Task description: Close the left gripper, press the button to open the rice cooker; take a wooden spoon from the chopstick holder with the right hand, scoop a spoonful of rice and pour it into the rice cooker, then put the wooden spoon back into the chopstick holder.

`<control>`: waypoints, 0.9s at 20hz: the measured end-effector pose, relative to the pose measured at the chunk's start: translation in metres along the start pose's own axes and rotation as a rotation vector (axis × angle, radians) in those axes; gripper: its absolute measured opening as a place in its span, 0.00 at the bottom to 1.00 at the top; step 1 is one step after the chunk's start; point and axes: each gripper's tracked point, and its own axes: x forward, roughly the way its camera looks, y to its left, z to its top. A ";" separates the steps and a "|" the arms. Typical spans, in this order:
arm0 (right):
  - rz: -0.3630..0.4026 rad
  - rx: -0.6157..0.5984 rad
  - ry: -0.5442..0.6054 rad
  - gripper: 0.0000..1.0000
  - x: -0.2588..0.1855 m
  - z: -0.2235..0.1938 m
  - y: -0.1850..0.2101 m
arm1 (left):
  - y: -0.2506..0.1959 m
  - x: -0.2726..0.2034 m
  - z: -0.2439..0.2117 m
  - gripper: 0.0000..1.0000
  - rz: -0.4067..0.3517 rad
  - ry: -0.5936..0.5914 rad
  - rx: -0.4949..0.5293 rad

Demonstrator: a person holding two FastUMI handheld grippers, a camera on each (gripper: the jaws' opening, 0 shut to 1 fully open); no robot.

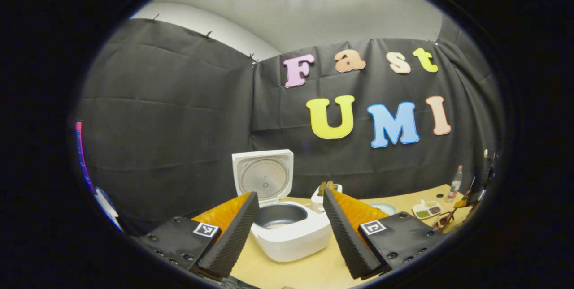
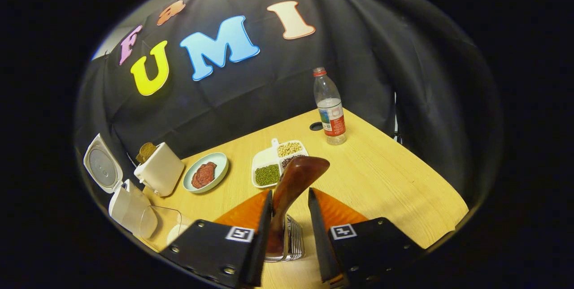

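Wooden spoon (image 2: 293, 181) stands upright in the chopstick holder (image 2: 291, 239), bowl upward, long axis near vertical; right gripper (image 2: 289, 222) brackets its handle, contact unclear. Left gripper (image 1: 290, 230) gapes wide, empty, facing the open rice cooker (image 1: 287, 226).

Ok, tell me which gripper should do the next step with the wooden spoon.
Right. The right gripper already has the wooden spoon between its fingers, above the metal holder. The left gripper is open and empty, facing the open rice cooker, so it is poorly placed to take over.
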 end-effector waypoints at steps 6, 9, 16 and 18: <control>0.067 -0.017 0.026 0.17 0.001 -0.005 0.018 | -0.010 -0.006 -0.003 0.95 -0.001 0.001 -0.003; 0.056 -0.121 -0.007 0.11 -0.008 0.003 0.025 | -0.012 -0.001 -0.006 0.95 -0.021 -0.003 0.004; -0.001 -0.168 -0.138 0.11 -0.049 0.049 0.050 | 0.005 0.041 -0.010 0.98 -0.103 -0.008 -0.072; -0.012 -0.155 -0.175 0.11 -0.062 0.062 0.062 | 0.012 0.054 -0.010 1.00 -0.128 -0.011 -0.089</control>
